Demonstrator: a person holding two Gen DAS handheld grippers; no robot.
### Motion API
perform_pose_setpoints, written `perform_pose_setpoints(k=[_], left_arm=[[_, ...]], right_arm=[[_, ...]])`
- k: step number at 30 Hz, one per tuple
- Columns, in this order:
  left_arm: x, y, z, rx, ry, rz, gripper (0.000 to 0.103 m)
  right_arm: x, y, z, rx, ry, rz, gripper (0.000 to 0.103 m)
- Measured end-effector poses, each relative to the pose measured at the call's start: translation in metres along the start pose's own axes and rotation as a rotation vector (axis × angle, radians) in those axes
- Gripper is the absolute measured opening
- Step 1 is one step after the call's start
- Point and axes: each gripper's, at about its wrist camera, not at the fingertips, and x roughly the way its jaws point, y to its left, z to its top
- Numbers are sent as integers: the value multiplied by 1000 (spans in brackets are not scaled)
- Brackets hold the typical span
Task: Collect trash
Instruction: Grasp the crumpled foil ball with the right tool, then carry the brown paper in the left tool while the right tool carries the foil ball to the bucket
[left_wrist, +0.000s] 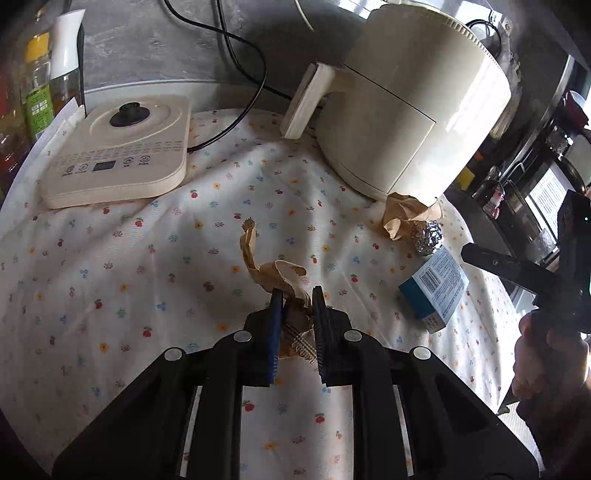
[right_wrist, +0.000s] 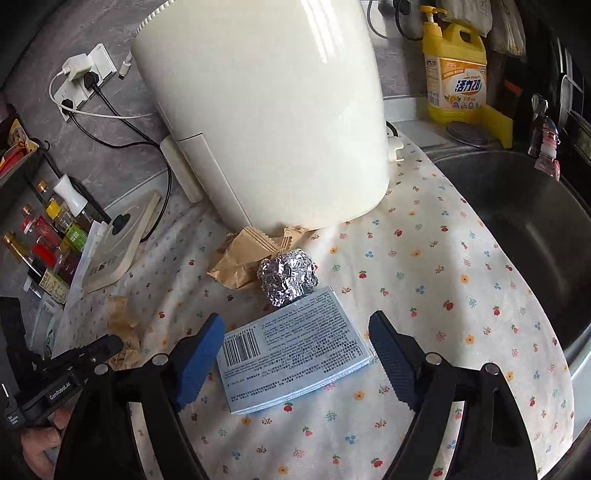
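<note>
Pinching the crumpled brown paper scrap (left_wrist: 291, 295) at lower centre, the left claw (left_wrist: 297, 295) was secured for lifting. The right claw (right_wrist: 295, 332) (spread wide) straddled the blue box (right_wrist: 295, 354) on the desk (right_wrist: 443, 295), probably next to be collected.

A counter is covered by a white cloth (left_wrist: 110, 266) printed with small flowers. On the cloth are set a cream air fryer (right_wrist: 266, 110) and a flat cream kettle base (left_wrist: 118, 147). A crumpled brown paper wrapper (left_wrist: 273, 277) is seen near the middle. Against the fryer's foot lies more crumpled brown paper (right_wrist: 236, 262), with a foil ball (right_wrist: 288, 277) touching it and a pale blue box (right_wrist: 295, 354) just beside. What seems a sink (right_wrist: 517, 221) borders the cloth.
</note>
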Motion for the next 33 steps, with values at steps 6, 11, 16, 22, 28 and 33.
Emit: perform_pose_setpoints(k=[6, 11, 16, 22, 28, 33], left_arm=[[-26, 41, -5, -110, -65, 49, 16], [-35, 59, -20, -154, -68, 67, 17], [-42, 66, -27, -187, -86, 70, 17], [-48, 50, -32, -169, -94, 60, 17], [-53, 26, -40, -142, -101, 52, 17], [-57, 2, -53, -122, -101, 51, 17]], right_arm=[[33, 12, 17, -52, 30, -18, 78], [56, 6, 24, -46, 94, -72, 42], [43, -3, 25, -31, 62, -90, 34], [19, -16, 21, -28, 28, -111, 34], [-14, -40, 11, -9, -15, -114, 34], [-49, -64, -7, 22, -56, -83, 34]])
